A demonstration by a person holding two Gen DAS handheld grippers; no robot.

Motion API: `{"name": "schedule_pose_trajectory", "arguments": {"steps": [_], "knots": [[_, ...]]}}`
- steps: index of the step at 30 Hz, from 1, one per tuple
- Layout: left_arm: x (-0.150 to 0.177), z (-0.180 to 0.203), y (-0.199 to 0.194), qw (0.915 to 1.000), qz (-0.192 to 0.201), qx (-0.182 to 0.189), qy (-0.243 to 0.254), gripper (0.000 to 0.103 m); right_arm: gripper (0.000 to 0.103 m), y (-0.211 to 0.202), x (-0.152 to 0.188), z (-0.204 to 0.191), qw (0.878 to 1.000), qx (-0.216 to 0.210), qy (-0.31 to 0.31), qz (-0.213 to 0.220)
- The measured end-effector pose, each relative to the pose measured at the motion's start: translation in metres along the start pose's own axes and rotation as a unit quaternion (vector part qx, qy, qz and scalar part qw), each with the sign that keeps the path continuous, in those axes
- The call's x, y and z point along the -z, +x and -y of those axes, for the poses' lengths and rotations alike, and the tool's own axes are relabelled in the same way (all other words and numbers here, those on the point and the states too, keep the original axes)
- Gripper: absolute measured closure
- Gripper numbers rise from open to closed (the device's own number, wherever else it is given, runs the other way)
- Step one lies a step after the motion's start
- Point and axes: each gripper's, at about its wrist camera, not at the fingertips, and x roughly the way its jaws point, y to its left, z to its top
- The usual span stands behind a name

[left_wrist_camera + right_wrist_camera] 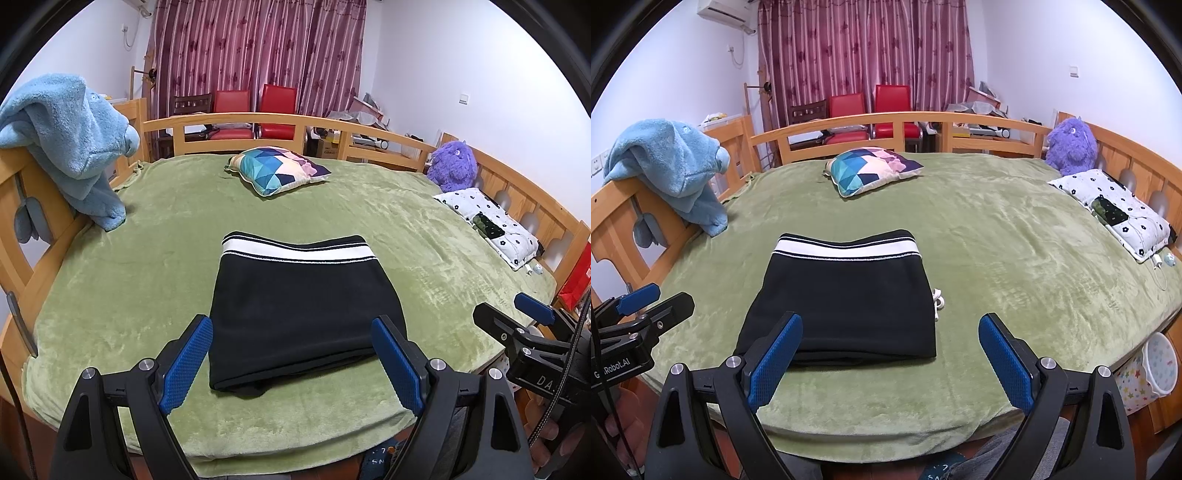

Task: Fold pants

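The black pants (299, 306) lie folded into a compact rectangle on the green bed blanket (147, 266), white-striped waistband on the far side. They also show in the right wrist view (846, 299), with a white drawstring (937, 299) poking out at their right edge. My left gripper (291, 363) is open and empty, held above the near edge of the pants. My right gripper (890, 360) is open and empty, just off the near right corner of the pants. Each gripper shows at the edge of the other's view.
A patterned cushion (277, 168) lies at the far middle of the bed. A blue towel (70, 140) hangs on the left rail. A purple plush toy (452, 166) and a floral pillow (491, 225) sit at the right. A starred bin (1148, 373) stands beside the bed.
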Motion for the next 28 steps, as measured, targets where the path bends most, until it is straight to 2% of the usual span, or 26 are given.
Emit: {"name": "schedule_pose_trajectory", "arguments": {"steps": [28], "knots": [[-0.008, 0.01, -0.008, 1.0, 0.002, 0.008, -0.001, 0.016, 0.008, -0.003, -0.001, -0.003, 1.0, -0.006, -0.001, 0.004]]}}
